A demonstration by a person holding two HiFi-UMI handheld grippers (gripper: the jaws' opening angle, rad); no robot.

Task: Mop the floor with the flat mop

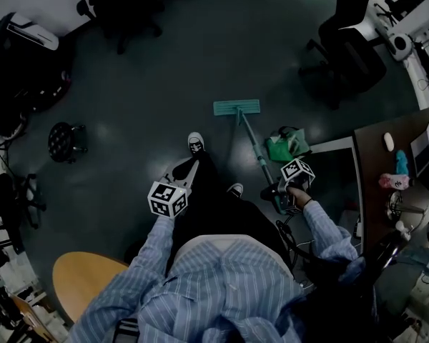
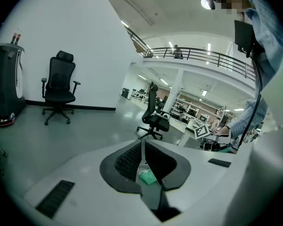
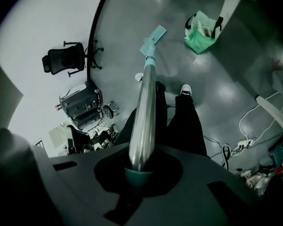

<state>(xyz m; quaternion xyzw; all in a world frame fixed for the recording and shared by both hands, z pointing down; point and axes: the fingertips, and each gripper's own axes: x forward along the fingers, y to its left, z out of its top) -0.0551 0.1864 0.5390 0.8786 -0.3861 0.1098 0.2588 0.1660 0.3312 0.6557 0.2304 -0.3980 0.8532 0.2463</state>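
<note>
The flat mop's teal head (image 1: 237, 107) lies flat on the dark floor ahead of the person's feet. Its metal pole (image 1: 254, 143) slants back and right to my right gripper (image 1: 279, 194). In the right gripper view the pole (image 3: 144, 107) rises from between the jaws of my right gripper (image 3: 139, 167), which is shut on its teal end, and runs out to the mop head (image 3: 153, 34). My left gripper (image 1: 188, 171) hangs over the person's left leg, away from the mop. In its own view the left gripper (image 2: 142, 155) is shut with nothing held.
A green bag (image 1: 286, 145) sits on the floor just right of the pole. Office chairs (image 1: 347, 48) stand at the far right, and a brown desk (image 1: 393, 166) is at the right. A round wooden table (image 1: 86, 281) is near left. A black stool (image 1: 63, 140) is at the left. Cables (image 3: 245, 140) trail on the floor.
</note>
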